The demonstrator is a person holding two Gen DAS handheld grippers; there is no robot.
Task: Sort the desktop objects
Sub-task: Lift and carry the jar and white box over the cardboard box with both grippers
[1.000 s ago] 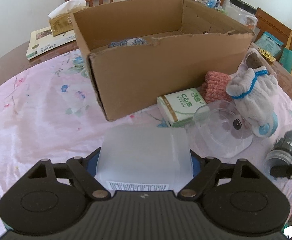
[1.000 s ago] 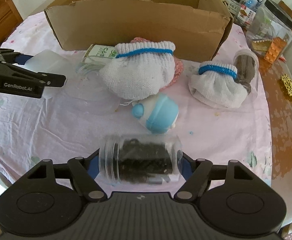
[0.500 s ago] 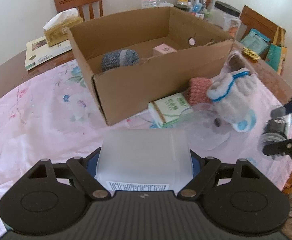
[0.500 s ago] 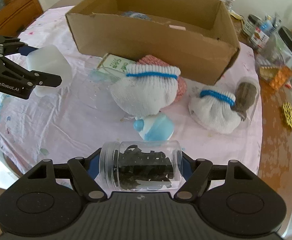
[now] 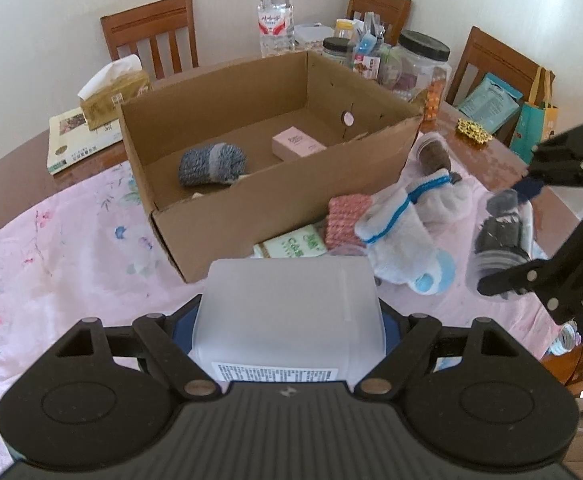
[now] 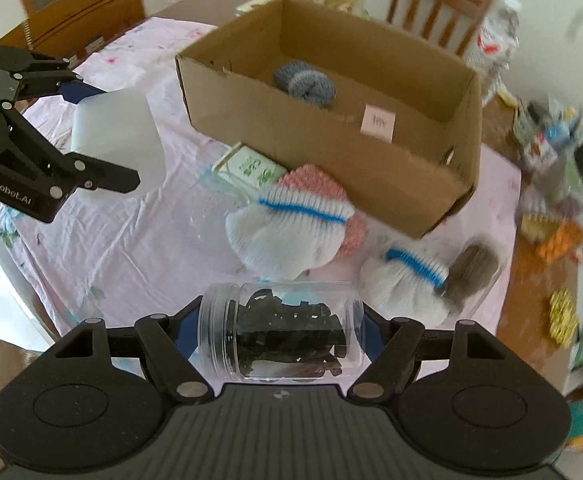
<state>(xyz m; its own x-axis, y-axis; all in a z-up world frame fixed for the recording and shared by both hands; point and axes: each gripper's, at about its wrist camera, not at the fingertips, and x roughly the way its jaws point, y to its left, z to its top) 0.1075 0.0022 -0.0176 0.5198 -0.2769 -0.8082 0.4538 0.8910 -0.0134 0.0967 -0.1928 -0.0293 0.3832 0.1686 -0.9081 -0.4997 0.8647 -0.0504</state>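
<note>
Here, the left gripper [image 5: 289, 320] pinches a frosted white plastic container [image 5: 289, 312] between its fingers, held in the air above the pink floral tablecloth [image 5: 71, 248]. The right gripper [image 6: 281, 332] clamps a clear plastic jar [image 6: 281, 332] of dark pieces, lying sideways between its fingers, also off the table. Beyond them stands an open cardboard box [image 5: 275, 204] holding a grey-blue knitted roll [image 5: 211, 164] and a small pink box [image 5: 297, 143]. Just beside the box's near wall lie a green-and-white packet [image 5: 295, 245], a pink knitted cloth [image 5: 347, 216] and two white gloves with blue bands [image 6: 291, 232], one touching another jar [image 6: 475, 268] with brown contents.
</note>
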